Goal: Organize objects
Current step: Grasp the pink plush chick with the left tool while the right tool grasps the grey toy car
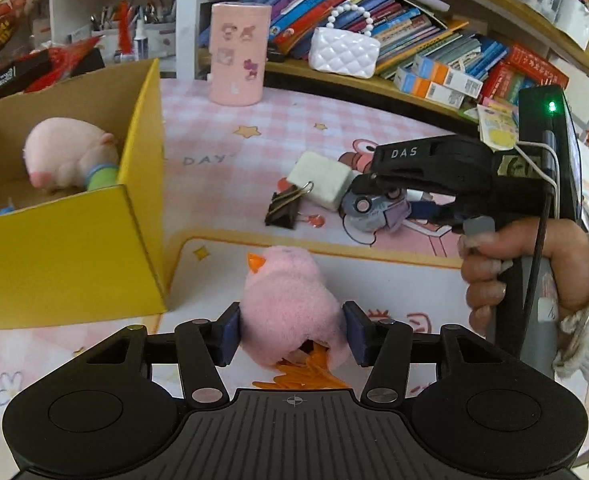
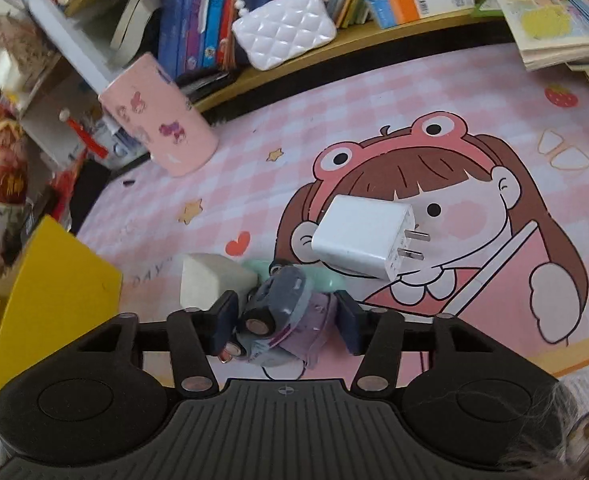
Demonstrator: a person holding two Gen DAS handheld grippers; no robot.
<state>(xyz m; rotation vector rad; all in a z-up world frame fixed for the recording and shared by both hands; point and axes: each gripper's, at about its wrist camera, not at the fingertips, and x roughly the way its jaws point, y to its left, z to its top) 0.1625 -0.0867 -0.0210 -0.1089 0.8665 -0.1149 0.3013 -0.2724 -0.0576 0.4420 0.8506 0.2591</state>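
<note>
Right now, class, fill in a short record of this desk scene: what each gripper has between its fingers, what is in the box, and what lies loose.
left gripper: closed on the pink plush chick
right gripper: around the grey-and-purple toy car, pads at its sides
yellow box: open, holds a pink plush pig
loose on mat: white charger, white eraser block, black binder clip
back of desk: pink cup, upright
</note>
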